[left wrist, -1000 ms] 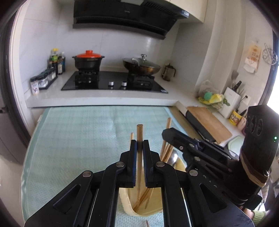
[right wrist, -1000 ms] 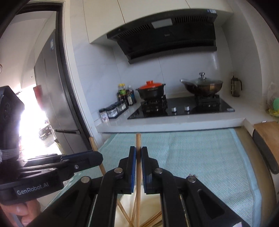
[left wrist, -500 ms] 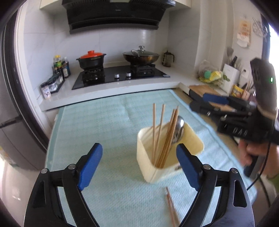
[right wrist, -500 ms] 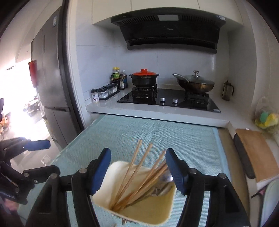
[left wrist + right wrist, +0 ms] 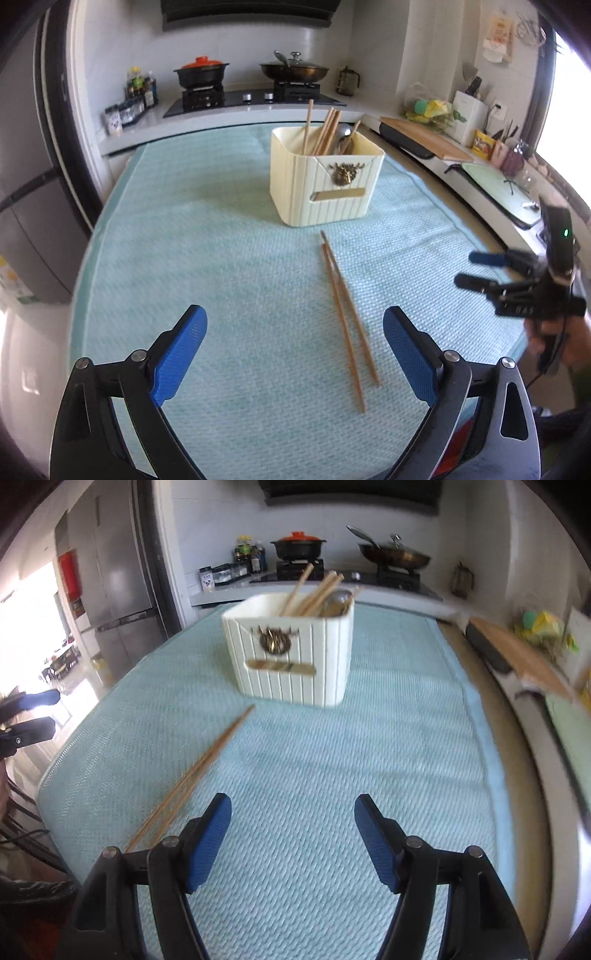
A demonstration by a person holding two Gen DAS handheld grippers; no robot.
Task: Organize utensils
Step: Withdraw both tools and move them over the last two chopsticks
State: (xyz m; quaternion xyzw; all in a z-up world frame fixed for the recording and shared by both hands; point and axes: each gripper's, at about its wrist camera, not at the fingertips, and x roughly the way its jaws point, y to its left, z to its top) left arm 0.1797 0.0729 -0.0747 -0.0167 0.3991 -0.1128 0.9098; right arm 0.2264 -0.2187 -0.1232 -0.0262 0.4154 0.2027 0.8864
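Note:
A cream ribbed utensil box [image 5: 325,181] [image 5: 291,653] stands on the pale green mat [image 5: 221,258] with several wooden chopsticks and a metal spoon upright in it. Two loose chopsticks [image 5: 347,314] [image 5: 192,779] lie on the mat in front of the box. My left gripper [image 5: 293,350] hovers near the mat's front edge, its jaws still opening, nothing between them; the loose chopsticks lie just ahead between its fingers. My right gripper [image 5: 293,834] [image 5: 480,269] is to the right of the chopsticks, jaws also opening and empty.
A stove with a red-lidded pot [image 5: 201,70] and a wok [image 5: 295,70] sits behind the mat. A cutting board [image 5: 424,138] and knife block [image 5: 469,114] line the right counter. A fridge [image 5: 110,590] stands at the left.
Both grippers let go of the chopsticks they held over the box, opened wide and pulled back and down toward the mat's front. The box now stands farther away.

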